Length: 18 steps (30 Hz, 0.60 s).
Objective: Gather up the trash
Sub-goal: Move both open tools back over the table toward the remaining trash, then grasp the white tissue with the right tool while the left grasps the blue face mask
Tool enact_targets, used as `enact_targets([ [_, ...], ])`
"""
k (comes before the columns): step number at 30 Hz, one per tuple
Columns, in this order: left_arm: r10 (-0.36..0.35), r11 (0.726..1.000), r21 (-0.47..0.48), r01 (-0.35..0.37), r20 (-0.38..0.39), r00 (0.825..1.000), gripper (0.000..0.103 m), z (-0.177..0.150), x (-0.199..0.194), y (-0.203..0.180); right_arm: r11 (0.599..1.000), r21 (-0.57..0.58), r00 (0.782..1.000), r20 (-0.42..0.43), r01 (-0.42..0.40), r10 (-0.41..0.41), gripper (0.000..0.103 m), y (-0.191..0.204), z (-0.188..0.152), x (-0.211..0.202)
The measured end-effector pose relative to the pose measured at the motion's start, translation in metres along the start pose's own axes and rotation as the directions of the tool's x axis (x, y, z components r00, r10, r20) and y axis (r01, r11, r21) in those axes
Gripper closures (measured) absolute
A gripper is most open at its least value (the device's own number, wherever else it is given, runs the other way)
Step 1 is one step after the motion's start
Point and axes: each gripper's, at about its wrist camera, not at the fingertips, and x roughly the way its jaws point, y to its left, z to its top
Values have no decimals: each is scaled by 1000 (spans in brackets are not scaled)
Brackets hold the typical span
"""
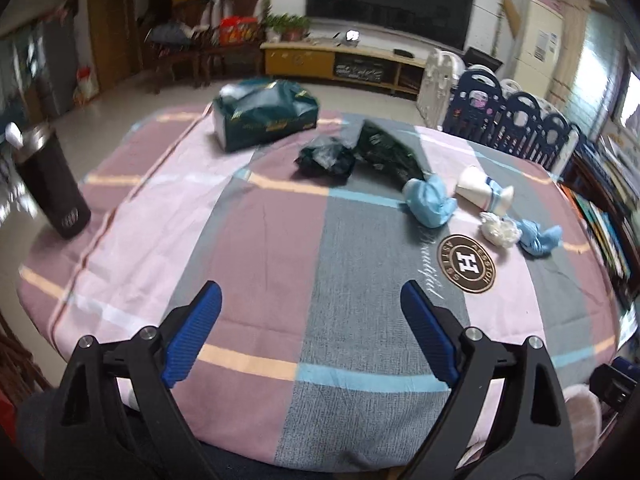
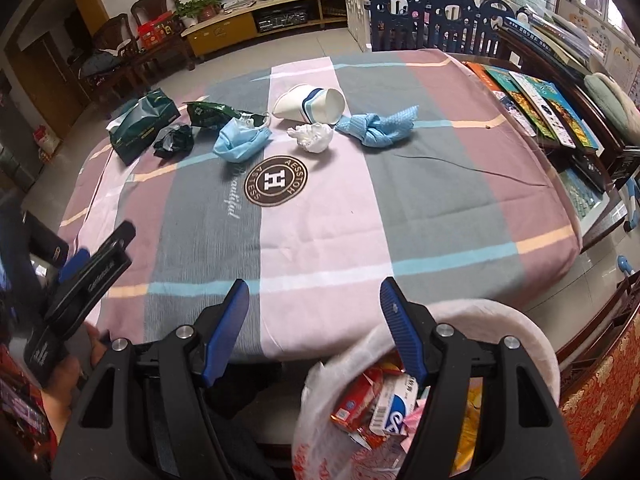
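Both the left gripper (image 1: 311, 292) and right gripper (image 2: 314, 292) are hovering with jaws wide and empty over the counter (image 2: 320, 232), where the crumpled tissue (image 2: 312, 137), likely light and soft, is lying ready for pinching mid-wad.

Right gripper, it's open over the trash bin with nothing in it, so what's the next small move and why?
Probably reach the right gripper forward to the crumpled white tissue. Its jaws stand open and empty, the trash bin sits just below it at the table's near edge, and the tissue lies loose beside the round logo, apart from its neighbours.
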Motion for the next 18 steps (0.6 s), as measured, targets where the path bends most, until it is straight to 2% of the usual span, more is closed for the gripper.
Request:
enact_targets([
  [3,-37,991,-131,35,-14,999,12,0,5,23,1000,27,1000,-9,-1,1,36,8,12,16],
  [6,-55,980,-191,53,-9,998,9,-3,5,33,1000,25,1000,-10,18,-18,36,18,18,29],
  [11,-58,983,-176,48,-51,997,8,-6,13,28,998,53,999,-14,32,-31,36,18,33,56],
  [15,-58,984,-174,48,-58,997,8,-7,13,26,989,139,999,7,-46,45,36,10,55,73],
  [18,-53,983,-179,42,-57,997,8,-7,14,27,998,58,999,25,27,-29,36,24,78,93],
])
